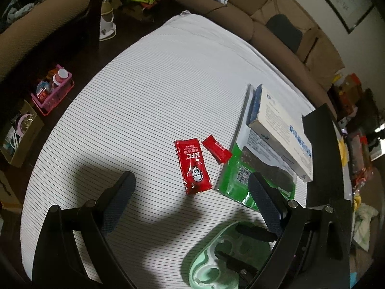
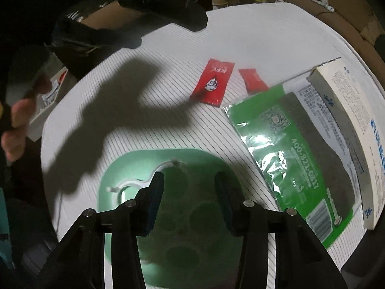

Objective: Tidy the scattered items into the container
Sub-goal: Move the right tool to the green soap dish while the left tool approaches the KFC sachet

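A red KFC sauce packet (image 1: 193,166) (image 2: 212,82) lies flat on the striped white table, with a smaller red packet (image 1: 217,149) (image 2: 253,81) just to its right. A pale green container (image 1: 214,260) (image 2: 182,207) sits at the table's near edge. My left gripper (image 1: 190,187) is open and empty, hovering just short of the KFC packet. My right gripper (image 2: 189,180) is open and empty, hovering over the green container; its fingers (image 1: 255,232) show inside the container in the left wrist view.
A green plastic pouch (image 1: 259,175) (image 2: 296,154) lies right of the packets, with a white box (image 1: 281,130) (image 2: 356,130) resting on it. The striped table (image 1: 144,96) (image 2: 252,36) has sofas behind it. A pink basket (image 1: 51,91) and a cardboard box (image 1: 19,137) sit on the floor at left.
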The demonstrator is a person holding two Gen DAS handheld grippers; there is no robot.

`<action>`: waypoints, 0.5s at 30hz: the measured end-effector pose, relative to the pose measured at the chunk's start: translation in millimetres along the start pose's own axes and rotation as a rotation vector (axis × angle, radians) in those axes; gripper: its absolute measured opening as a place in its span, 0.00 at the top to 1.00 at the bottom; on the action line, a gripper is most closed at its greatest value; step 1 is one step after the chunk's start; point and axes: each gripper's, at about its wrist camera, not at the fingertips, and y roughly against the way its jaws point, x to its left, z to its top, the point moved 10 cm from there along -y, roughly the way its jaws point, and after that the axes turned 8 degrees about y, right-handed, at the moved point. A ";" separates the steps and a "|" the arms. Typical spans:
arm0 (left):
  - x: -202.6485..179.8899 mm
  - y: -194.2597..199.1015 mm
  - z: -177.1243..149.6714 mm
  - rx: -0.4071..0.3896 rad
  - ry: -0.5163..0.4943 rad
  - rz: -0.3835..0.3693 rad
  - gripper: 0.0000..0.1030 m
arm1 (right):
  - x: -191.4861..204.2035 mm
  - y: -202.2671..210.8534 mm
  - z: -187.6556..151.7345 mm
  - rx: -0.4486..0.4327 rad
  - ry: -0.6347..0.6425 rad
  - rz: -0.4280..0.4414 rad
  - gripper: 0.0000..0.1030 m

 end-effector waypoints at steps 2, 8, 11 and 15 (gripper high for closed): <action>0.1 0.3 0.2 -0.002 -0.003 0.003 0.08 | -1.0 -1.6 0.9 -0.007 0.010 -0.010 0.62; -2.2 1.3 -1.2 0.000 -0.017 0.002 0.08 | 0.8 0.9 3.8 -0.029 0.026 -0.030 0.89; -1.2 2.6 -0.9 -0.001 -0.020 0.004 0.08 | -0.2 13.1 7.1 -0.072 -0.014 -0.009 0.89; 5.5 -3.6 -2.2 0.010 -0.018 0.021 0.08 | -6.7 38.4 10.1 -0.128 -0.079 0.024 0.90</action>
